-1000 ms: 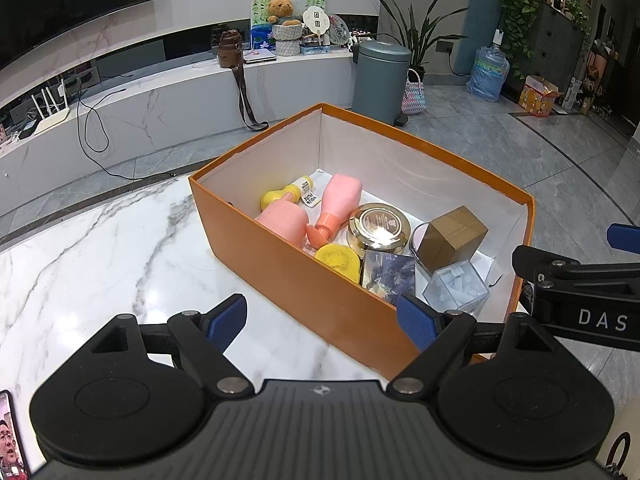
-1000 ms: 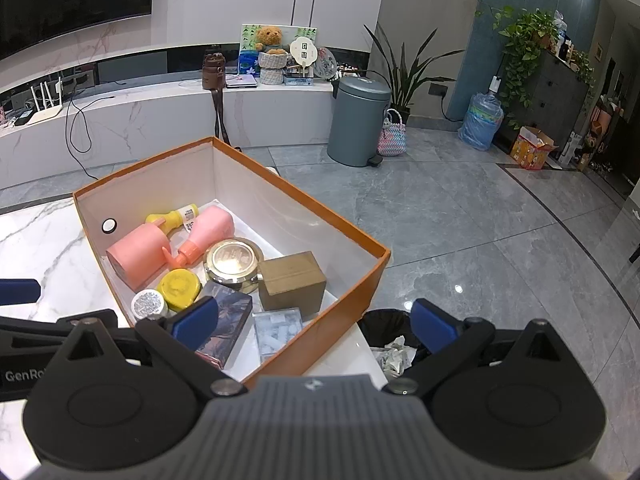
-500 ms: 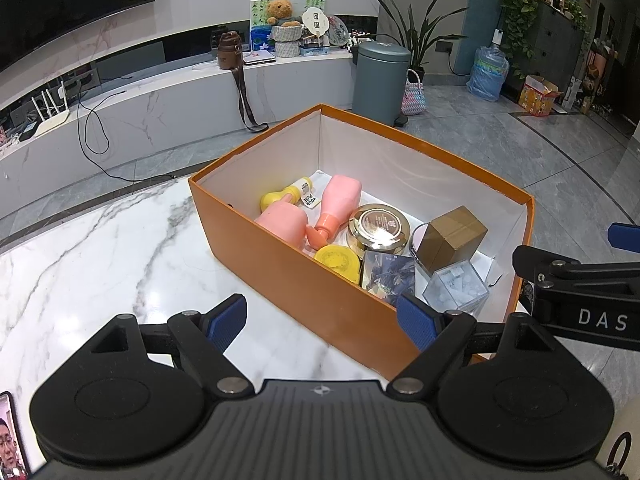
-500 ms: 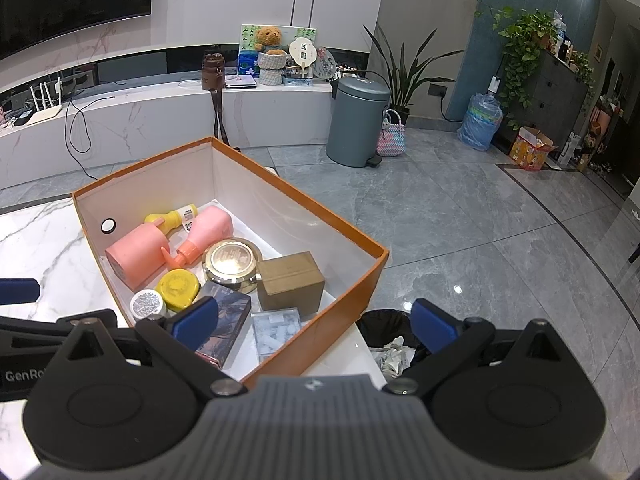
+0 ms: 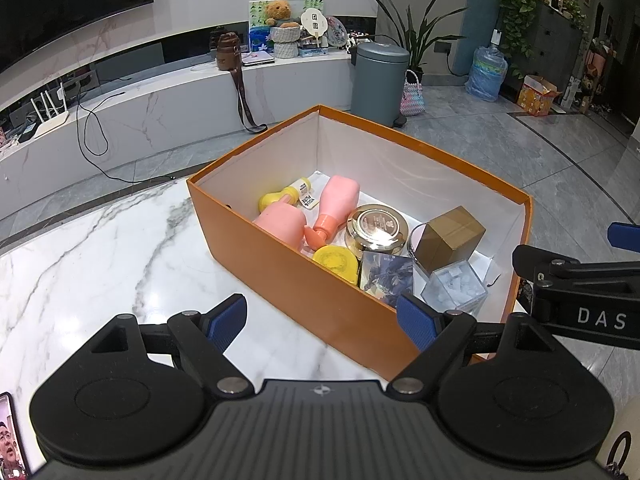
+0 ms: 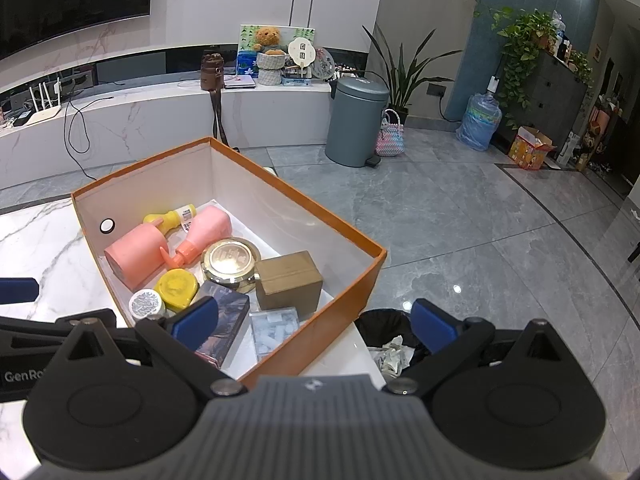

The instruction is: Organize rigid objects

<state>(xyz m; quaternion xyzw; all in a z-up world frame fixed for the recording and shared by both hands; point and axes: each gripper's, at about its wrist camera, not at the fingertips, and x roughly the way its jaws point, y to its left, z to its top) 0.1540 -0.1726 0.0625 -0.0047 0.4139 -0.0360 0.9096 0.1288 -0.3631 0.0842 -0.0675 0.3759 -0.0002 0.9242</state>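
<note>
Both grippers, left and right, hang empty with fingers spread, low in frame. Orange box, frame centre, is packed and overhangs the marble table edge. A nudge could likely tip it floorward.

Home living room: wall television, teddy bear, houseplants.

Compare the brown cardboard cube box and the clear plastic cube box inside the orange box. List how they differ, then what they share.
1. The brown cardboard cube box is opaque; the clear plastic cube box shows pale pieces inside.
2. The cardboard box looks larger than the plastic box.
3. The plastic box lies nearer the hand-held grippers, the cardboard box just behind it.

Both are blocky, sit side by side in the orange box, and neither is gripped.
</note>
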